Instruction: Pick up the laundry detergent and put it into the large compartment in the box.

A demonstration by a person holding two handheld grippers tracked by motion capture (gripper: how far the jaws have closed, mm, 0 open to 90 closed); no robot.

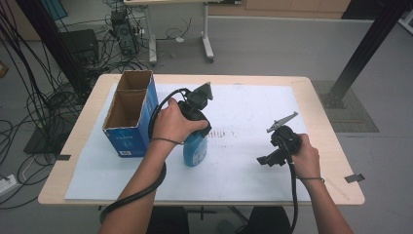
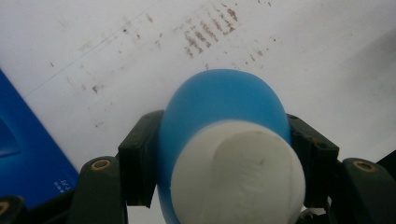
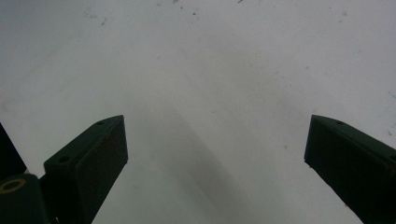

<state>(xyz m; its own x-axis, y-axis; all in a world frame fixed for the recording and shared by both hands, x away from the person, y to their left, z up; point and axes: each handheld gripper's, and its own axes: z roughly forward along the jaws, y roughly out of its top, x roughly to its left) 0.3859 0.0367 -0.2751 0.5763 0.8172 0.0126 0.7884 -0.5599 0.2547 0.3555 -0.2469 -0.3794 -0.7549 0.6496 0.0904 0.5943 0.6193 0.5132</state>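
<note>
Nearest the camera, the white screw cap (image 2: 238, 175) topped a smooth, rigid blue plastic bottle (image 1: 195, 148) upright mid-tabletop at three o'clock of the blue cardboard box (image 1: 131, 114), likely light and slippery, left gripper (image 2: 224, 158) jaws clamping its neck, right gripper (image 3: 215, 154) jaws wide, empty.

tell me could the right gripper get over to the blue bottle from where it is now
Probably yes. The right gripper stands open with bare white sheet between it and the blue bottle. But the left gripper is already clamped on the bottle's upper part, so only the lower body looks free.
</note>
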